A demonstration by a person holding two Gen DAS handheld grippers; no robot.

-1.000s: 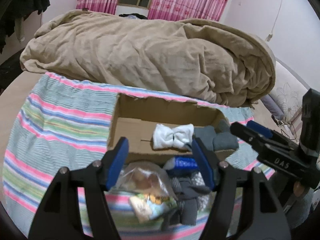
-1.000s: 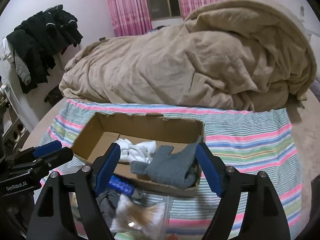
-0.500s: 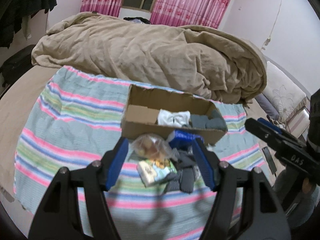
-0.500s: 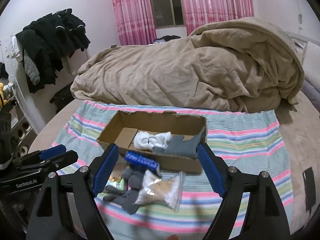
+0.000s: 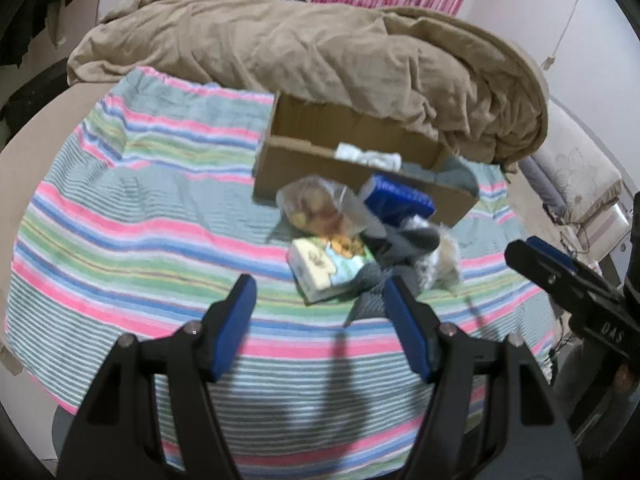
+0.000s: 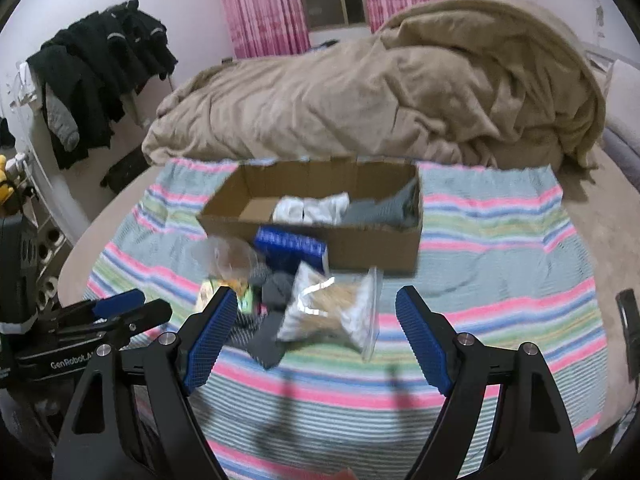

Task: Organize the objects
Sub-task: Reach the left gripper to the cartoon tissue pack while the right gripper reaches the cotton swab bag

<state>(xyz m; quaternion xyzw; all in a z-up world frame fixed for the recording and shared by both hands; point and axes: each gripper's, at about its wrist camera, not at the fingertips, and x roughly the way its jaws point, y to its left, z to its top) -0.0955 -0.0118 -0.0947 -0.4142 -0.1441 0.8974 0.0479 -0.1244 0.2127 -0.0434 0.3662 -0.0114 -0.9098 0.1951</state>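
Note:
An open cardboard box (image 5: 304, 160) (image 6: 376, 240) sits on a striped cloth and holds white socks (image 6: 312, 208) and grey socks (image 6: 380, 210). In front of it lies a pile: a blue pack (image 5: 400, 200) (image 6: 290, 244), a clear bag of round snacks (image 5: 316, 208) (image 6: 228, 258), a tissue pack (image 5: 320, 270), dark grey socks (image 6: 272, 292) and a clear bag of tan bits (image 6: 336, 312). My left gripper (image 5: 320, 296) is open and empty, held back from the pile. My right gripper (image 6: 312, 304) is open and empty, also short of the pile.
The striped cloth (image 5: 140, 220) covers a round bed. A bulky tan quilt (image 5: 320, 52) (image 6: 380, 100) lies right behind the box. Dark clothes (image 6: 100, 64) hang at the left wall. A phone-like dark object (image 6: 628, 320) lies at the bed's right edge.
Both grippers have pulled back and up from the box; the box and pile now look smaller and farther away. Both stayed open and empty.

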